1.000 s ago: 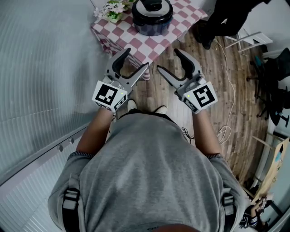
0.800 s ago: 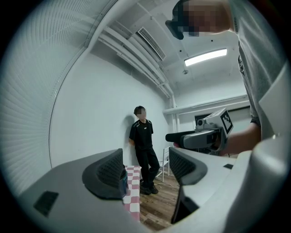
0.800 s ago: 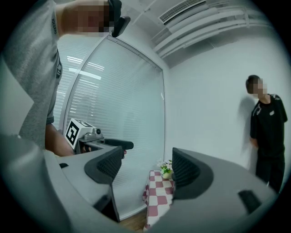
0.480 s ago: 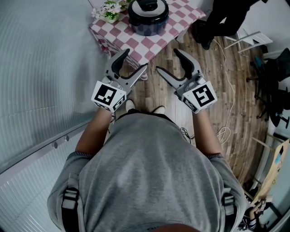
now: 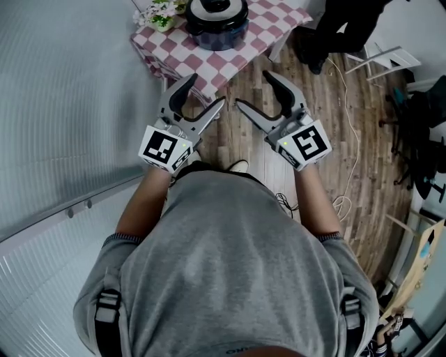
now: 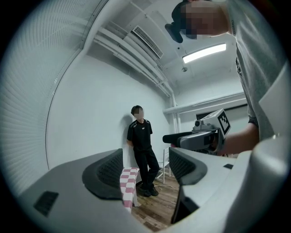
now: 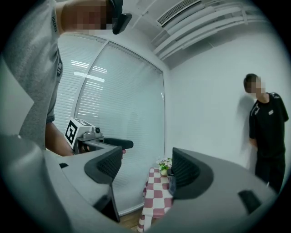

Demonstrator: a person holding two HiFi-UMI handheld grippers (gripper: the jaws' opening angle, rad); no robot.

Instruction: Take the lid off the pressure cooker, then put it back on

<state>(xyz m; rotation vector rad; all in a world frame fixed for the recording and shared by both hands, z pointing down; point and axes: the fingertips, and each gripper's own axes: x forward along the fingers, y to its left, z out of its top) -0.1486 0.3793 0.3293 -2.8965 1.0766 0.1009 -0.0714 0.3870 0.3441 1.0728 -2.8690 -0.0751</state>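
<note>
- Pressure cooker [image 5: 216, 26] stands at the far end of the scene on the checked table [image 5: 268, 24], with its lid [image 5: 217, 7] on. It is well apart from both my grippers.
- The step in hand, as I judge it, is the approach; taking the lid off has not begun.
- My left gripper [image 5: 205, 94] is held out before my body, jaws spread, with nothing between them but open floor and a corner of the cloth.
- My right gripper [image 5: 254, 90] is beside it in the same state — jaws spread and empty.
- The next move calls for getting close to the table, bringing jaws over the lid's dark top handle and closing on it. Whether the lid needs a twist before lifting I cannot tell from here.
- A pot of flowers [image 5: 157, 14] sits at the table's far left, just beside the cooker — my left jaws should mind it.
- A person in black [image 5: 348, 21] stands at the far right near the table, with a white chair [image 5: 383, 59] and a loose cable [image 5: 352, 167] on the wood floor to the right.
</note>
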